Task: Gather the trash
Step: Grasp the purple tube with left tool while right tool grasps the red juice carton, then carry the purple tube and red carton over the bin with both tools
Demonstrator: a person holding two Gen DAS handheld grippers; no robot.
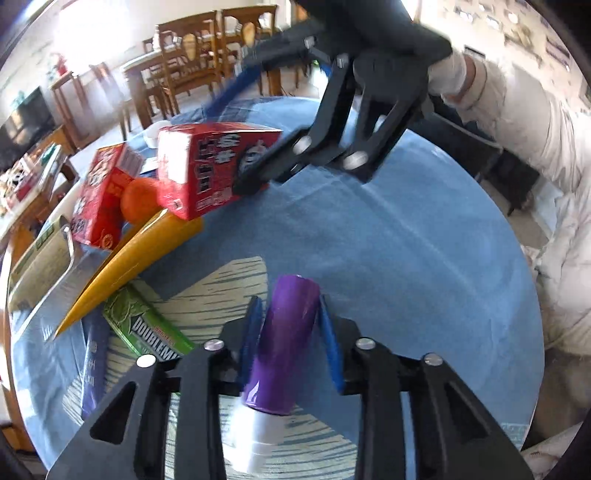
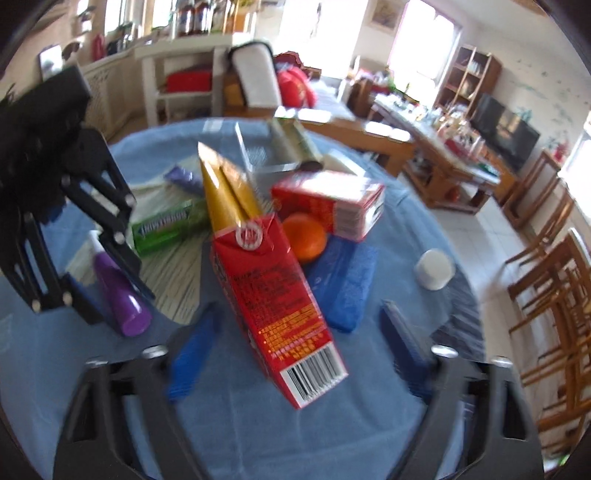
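My left gripper (image 1: 286,325) tilts steeply down, its blue pads clamped on the purple bottle (image 1: 280,343) lying on the blue tablecloth (image 1: 406,258). My right gripper (image 2: 295,332) angles down too, pads spread either side of the near red carton (image 2: 280,295), not touching it.

blue tablecloth (image 2: 258,435) bare in front, cartons (image 2: 273,295) crowding behind

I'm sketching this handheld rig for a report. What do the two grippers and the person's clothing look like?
Both grippers are matte black linkage frames with triangular cut-outs and round silver pivot pins, ending in flat blue finger pads. That holds for the left gripper and the right gripper. The hand on the right gripper wears a black glove, with a puffy off-white jacket sleeve behind it. No cables show.
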